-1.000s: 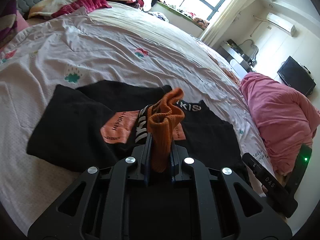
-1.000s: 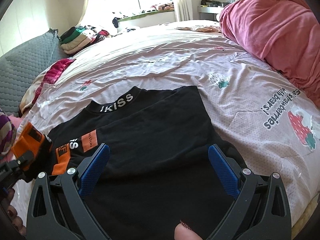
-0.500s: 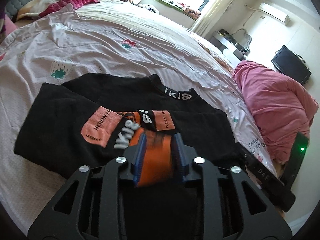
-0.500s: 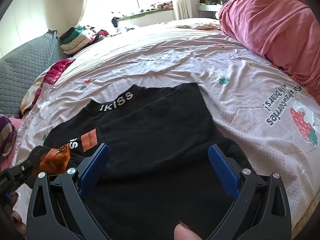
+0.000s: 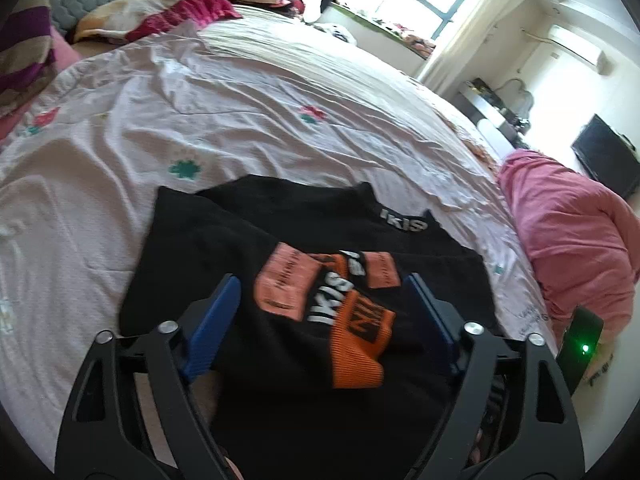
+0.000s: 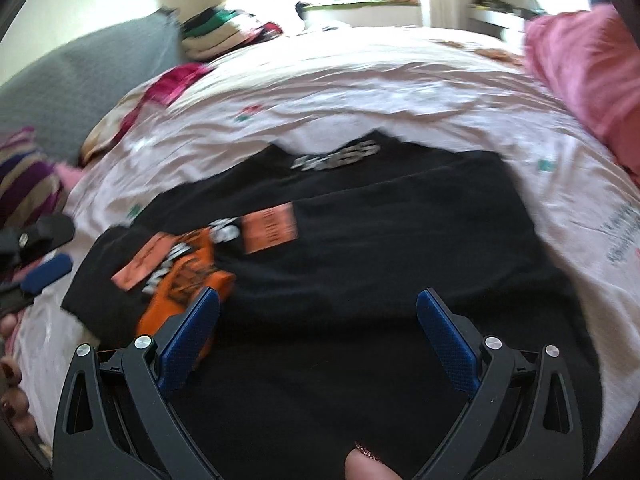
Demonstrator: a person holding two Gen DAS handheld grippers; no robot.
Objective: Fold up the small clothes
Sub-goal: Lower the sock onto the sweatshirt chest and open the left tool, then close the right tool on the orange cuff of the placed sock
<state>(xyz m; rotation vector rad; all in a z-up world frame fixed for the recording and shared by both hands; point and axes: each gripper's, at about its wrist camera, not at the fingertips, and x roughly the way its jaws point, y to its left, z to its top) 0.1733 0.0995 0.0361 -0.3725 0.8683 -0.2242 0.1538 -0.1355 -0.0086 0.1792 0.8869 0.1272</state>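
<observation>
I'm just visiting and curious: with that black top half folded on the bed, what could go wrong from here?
1. The orange cuff lies loose and bunched on the black top between the open left tongs, whose jaws have just been opening; the sleeve might slide off the fold.
2. The right tongs hang open close above the cloth and could snag it.

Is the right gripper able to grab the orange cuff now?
Probably yes. The right gripper has its jaws wide open and empty, with the orange cuff lying loose on the black top beside its left jaw. Nothing covers it.
</observation>
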